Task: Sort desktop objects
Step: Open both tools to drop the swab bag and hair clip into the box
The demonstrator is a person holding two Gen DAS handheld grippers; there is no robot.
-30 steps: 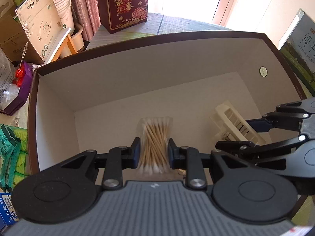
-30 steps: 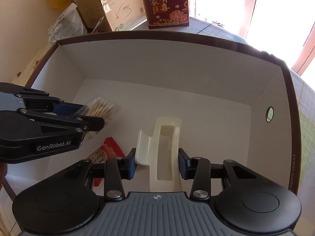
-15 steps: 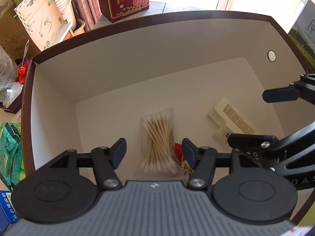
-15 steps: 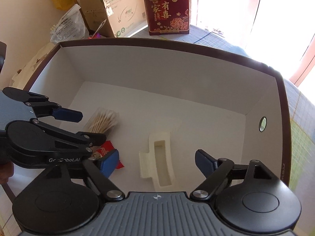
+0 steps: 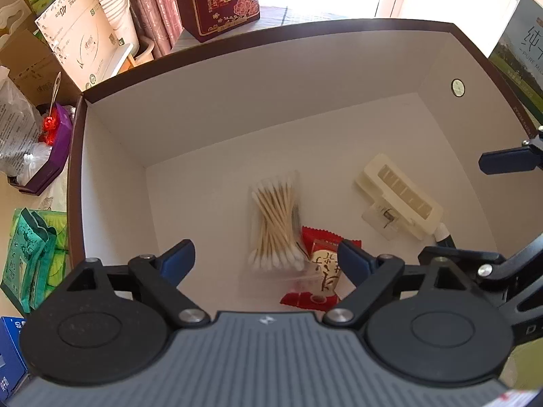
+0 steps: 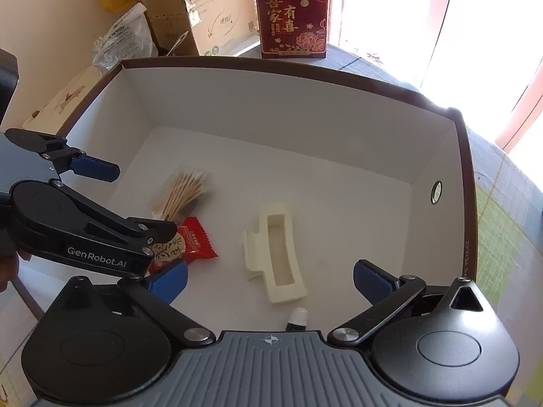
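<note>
A clear pack of cotton swabs (image 5: 276,224) lies on the white floor of a brown-rimmed box (image 5: 237,44), beside a red snack packet (image 5: 320,271) and a cream hair clip (image 5: 398,196). My left gripper (image 5: 266,259) is open and empty above the swabs. My right gripper (image 6: 269,278) is open and empty above the hair clip (image 6: 276,251). In the right wrist view the swabs (image 6: 183,193) and the snack packet (image 6: 190,242) lie to the left, partly behind the left gripper. A small white-tipped tube (image 6: 297,317) lies by the clip.
A dark red gift box (image 6: 293,13) stands behind the box. Tissue cartons (image 5: 78,44), paper cups, a plastic bag and a purple box crowd the left. Green packets (image 5: 29,257) lie at the left edge. A green-printed box (image 5: 519,44) stands at the right.
Both grippers opened and rose. The left let go of the cotton swabs and the right let go of the hair clip; both now lie on the box floor.
</note>
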